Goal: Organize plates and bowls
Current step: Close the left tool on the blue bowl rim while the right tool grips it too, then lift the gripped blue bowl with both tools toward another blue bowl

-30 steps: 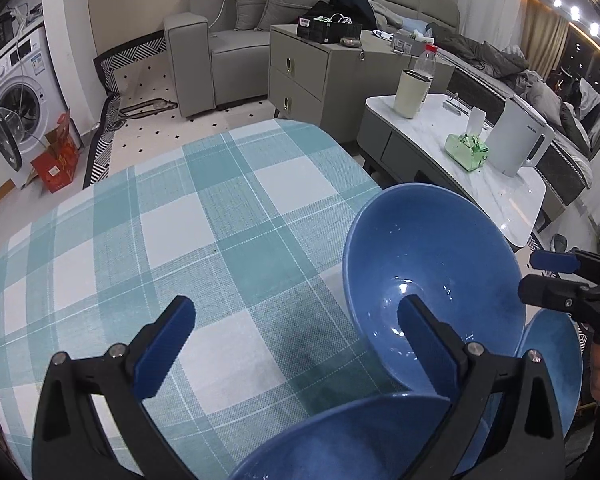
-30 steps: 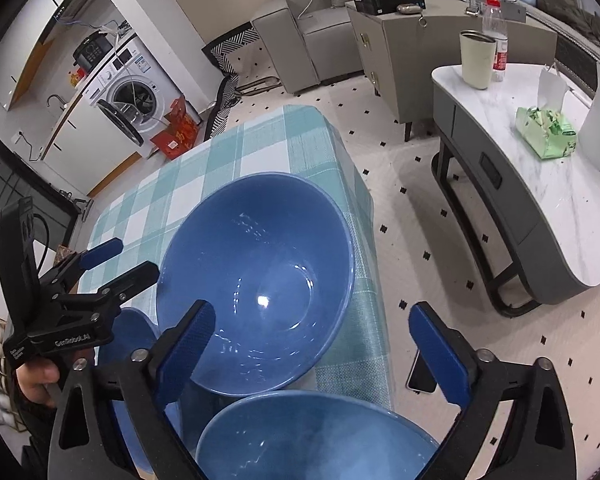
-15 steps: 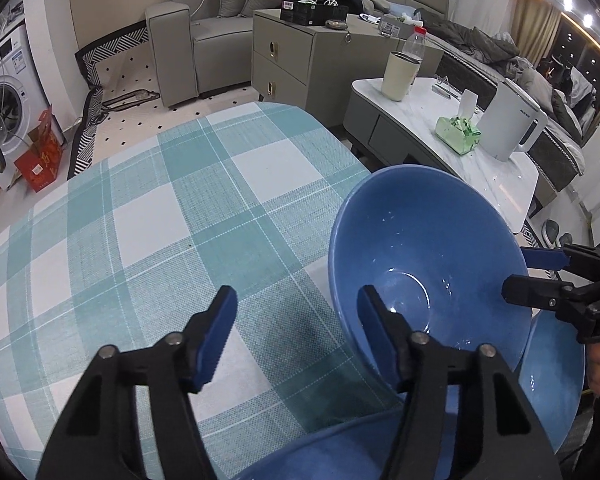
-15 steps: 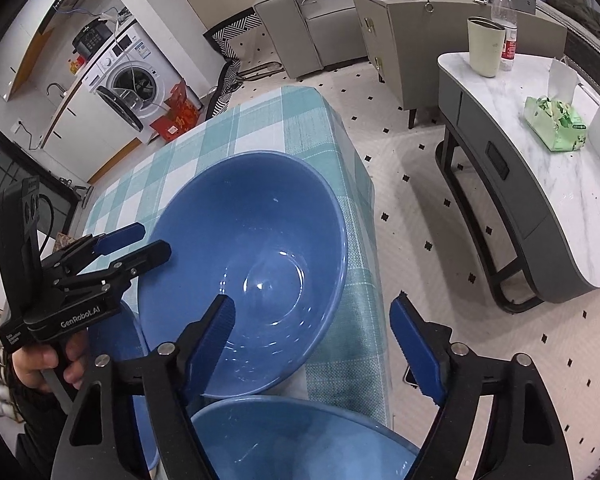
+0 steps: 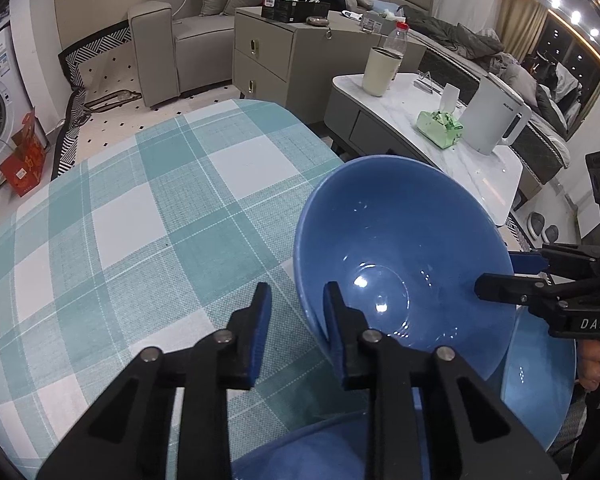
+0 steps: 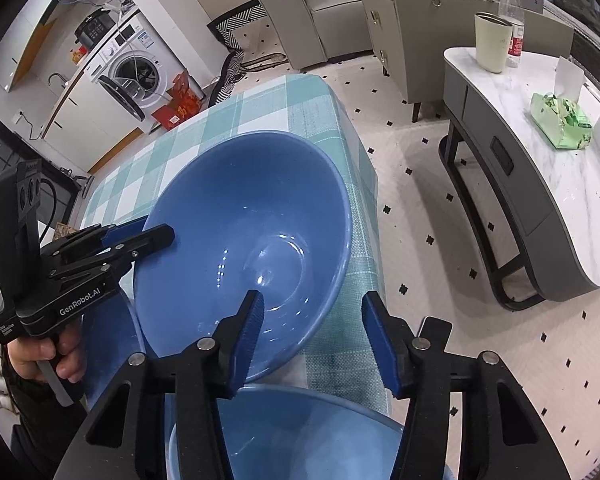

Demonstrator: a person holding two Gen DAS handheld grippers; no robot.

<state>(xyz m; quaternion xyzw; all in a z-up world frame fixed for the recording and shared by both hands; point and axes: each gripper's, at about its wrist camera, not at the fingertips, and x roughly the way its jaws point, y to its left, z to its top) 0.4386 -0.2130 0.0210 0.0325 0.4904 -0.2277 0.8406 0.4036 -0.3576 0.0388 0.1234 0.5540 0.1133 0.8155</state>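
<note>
A big blue bowl (image 5: 404, 248) is seen tilted on the bench (image 5: 140, 220), which is covered w/ a checked cloth. The bowl is set at the bench's edge, and its open side is tipped toward both tools.

L tool (image 5: 297, 292): it is held at the bowl's near-left rim. One finger is placed inside the bowl and the other outside, so the rim is kept btw them. The jaws have just been closing and are now nearly shut. A thin strip of cloth can be seen btw the outer pad and the bowl wall, so the rim is not yet pinched. Nothing is held.

R tool (image 6: 313, 296): it is held at the bowl's other side. One finger is placed inside the bowl and the other outside, over the cloth. The jaws have just been closing too, but a wide gap is left, about half open. The rim is btw them and is not pressed. Nothing is held.

A 2nd bowl (image 6: 300, 432) is seen just below the big bowl, under the R tool. A 3rd bowl (image 5: 300, 456) is seen beside the big bowl, under the L tool. Whether the big bowl is leaned on them cannot be told.

The L tool's grip is held by a hand (image 6: 48, 356).
</note>
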